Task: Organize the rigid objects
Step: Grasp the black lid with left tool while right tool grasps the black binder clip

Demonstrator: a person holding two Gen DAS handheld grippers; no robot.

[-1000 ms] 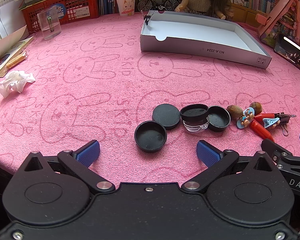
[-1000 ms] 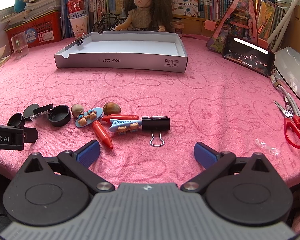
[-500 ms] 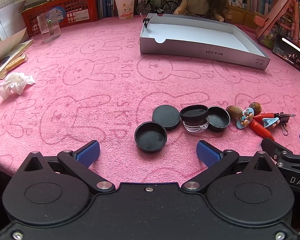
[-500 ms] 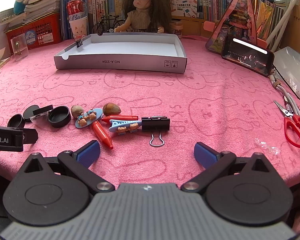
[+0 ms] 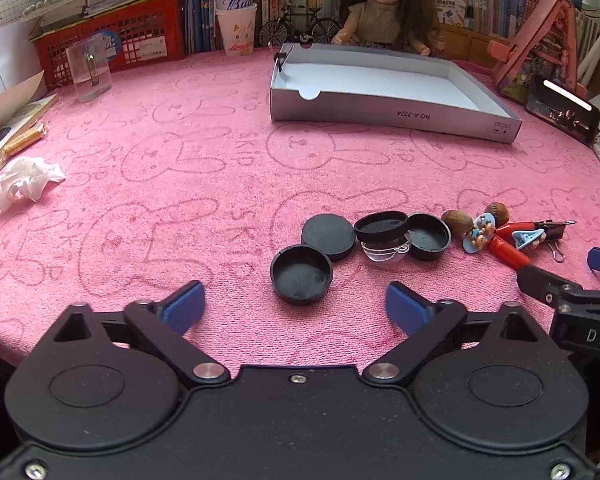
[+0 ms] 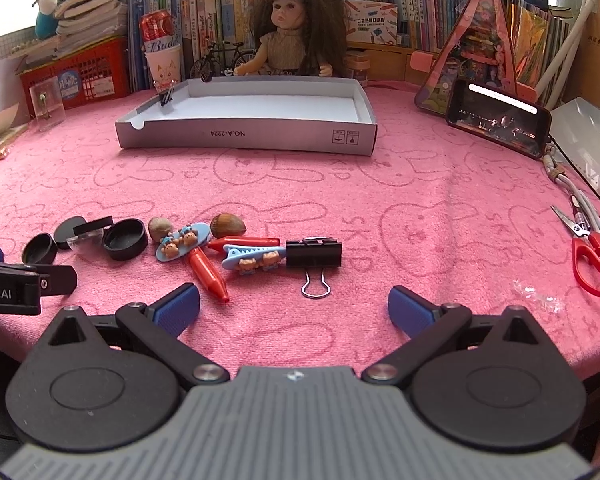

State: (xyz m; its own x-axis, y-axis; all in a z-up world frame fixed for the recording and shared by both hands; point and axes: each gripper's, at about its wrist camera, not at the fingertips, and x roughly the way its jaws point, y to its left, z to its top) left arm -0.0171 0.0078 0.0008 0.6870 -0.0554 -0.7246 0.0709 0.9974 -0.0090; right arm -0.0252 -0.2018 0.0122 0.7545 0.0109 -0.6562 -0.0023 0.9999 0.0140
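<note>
Pink bunny-print cloth [image 5: 180,152] spread over the whole table, with a shallow grey cardboard tray [image 5: 380,106] lying open at the far side, a small black clip [image 6: 166,97] on its left wall, nothing else visible inside. Left gripper [image 5: 295,307] low over the near edge of the cloth, blue pads well apart and closing, nothing pressed between them; just ahead of the gap, an upturned black lid [image 5: 301,275] on the cloth. Right behind it and touching, a flat black cap [image 5: 328,231]; beside that, a small clear jar with a black rim [image 5: 384,236], tilted against another upturned black lid [image 5: 429,236]. Further right in the same row, two brown nuts [image 6: 160,229], a blue oval hair clip with little bears [image 6: 184,240], two red crayons [image 6: 208,276] crossing, a second blue bear clip [image 6: 252,258] and a black binder clip [image 6: 314,254] with its wire handles toward the camera. Right gripper [image 6: 294,313] also low at the near edge, jaws wide and empty, the binder clip just ahead of the gap. Red-handled scissors [image 6: 594,258] far off at the right edge, a crumpled tissue [image 5: 24,182] far left, a phone [image 6: 498,118] propped at the back right, a doll [image 6: 292,40] seated behind the tray.
</note>
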